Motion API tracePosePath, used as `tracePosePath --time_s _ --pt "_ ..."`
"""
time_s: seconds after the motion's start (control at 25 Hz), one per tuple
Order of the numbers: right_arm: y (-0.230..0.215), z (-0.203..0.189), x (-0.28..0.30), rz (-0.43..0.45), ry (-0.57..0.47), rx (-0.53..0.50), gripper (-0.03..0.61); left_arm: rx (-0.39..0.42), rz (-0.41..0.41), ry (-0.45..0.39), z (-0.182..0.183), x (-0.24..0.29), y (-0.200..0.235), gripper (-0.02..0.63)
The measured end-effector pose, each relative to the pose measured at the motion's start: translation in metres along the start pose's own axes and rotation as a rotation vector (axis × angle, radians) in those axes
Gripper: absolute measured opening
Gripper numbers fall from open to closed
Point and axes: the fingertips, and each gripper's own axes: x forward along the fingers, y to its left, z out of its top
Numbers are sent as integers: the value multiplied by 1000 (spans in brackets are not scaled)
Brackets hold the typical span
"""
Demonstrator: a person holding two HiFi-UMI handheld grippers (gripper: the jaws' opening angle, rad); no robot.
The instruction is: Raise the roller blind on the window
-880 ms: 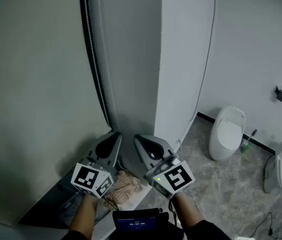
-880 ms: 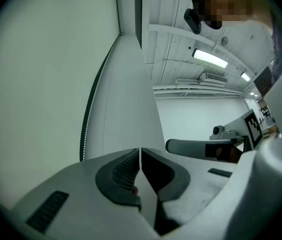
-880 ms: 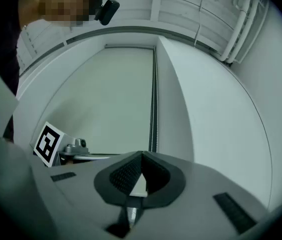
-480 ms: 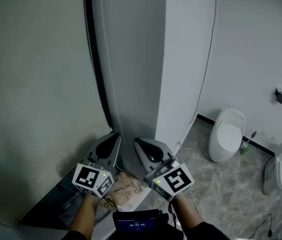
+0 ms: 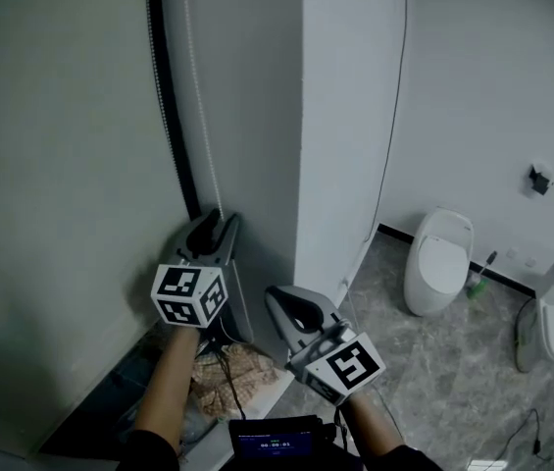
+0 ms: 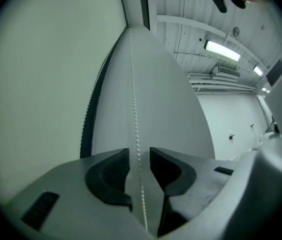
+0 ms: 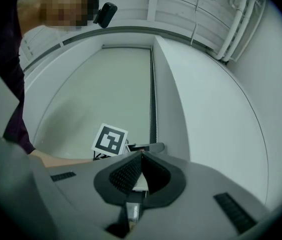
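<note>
Left gripper (image 5: 214, 226) is held up at the foot of the window recess with its jaws set narrowly apart. The left gripper view shows what the head view cannot: the bead chain (image 6: 136, 114) runs straight down through the gap between the two pads, with clearance on either side and neither pad pressing on it. From the head view the bead chain (image 5: 202, 135) hangs just beside the dark side channel (image 5: 164, 96), at the right edge of the roller blind (image 5: 61, 165). The blind is lowered and covers the window as far down as the frame shows. Only the left gripper view shows a lit ceiling light (image 6: 222, 50) overhead. Right gripper (image 5: 278, 298) sits lower and to the right, in front of the wall pier (image 5: 345, 116), apart from the chain. Its own view shows the jaws closed tip to tip with nothing between them. That view alone shows the blind at full width, and the left gripper's marker cube (image 7: 111, 140) just beyond the closed tips. Further right, the head view shows a thin cable (image 5: 394, 96) down the wall and a toilet (image 5: 438, 260) on the stone floor.
</note>
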Motion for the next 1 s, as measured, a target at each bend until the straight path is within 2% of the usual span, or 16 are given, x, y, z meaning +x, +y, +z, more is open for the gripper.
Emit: tracePosePath --time_s 0.08,0.12,0.36,0.52,0.68,0.8,0.84,0.92,1.0 --pt "-2 -11 -5 -17 23 0 9 -14 -11 -7 -3 3 1 100" --pt "-2 -15 -7 -26 28 1 9 -11 -15 -13 -3 0 0 23" --pt "-9 -1 -13 -105 21 63 9 66 -60 -48 15 -35 -31 20" --pt "-5 2 -2 -83 19 116 9 60 -81 -115 20 -75 -47 20" --pt "8 19 2 -73 23 143 9 39 -105 -106 29 -103 -61 18" --pt "19 44 7 -18 22 145 12 33 -101 -115 33 -117 -72 18" --pt "24 54 10 9 17 144 27 38 -95 -122 34 -122 -78 18" --pt "35 68 14 63 19 143 105 50 -88 -125 30 -134 -91 17" --pt "46 80 14 103 24 142 152 51 -89 -111 18 -144 -107 17"
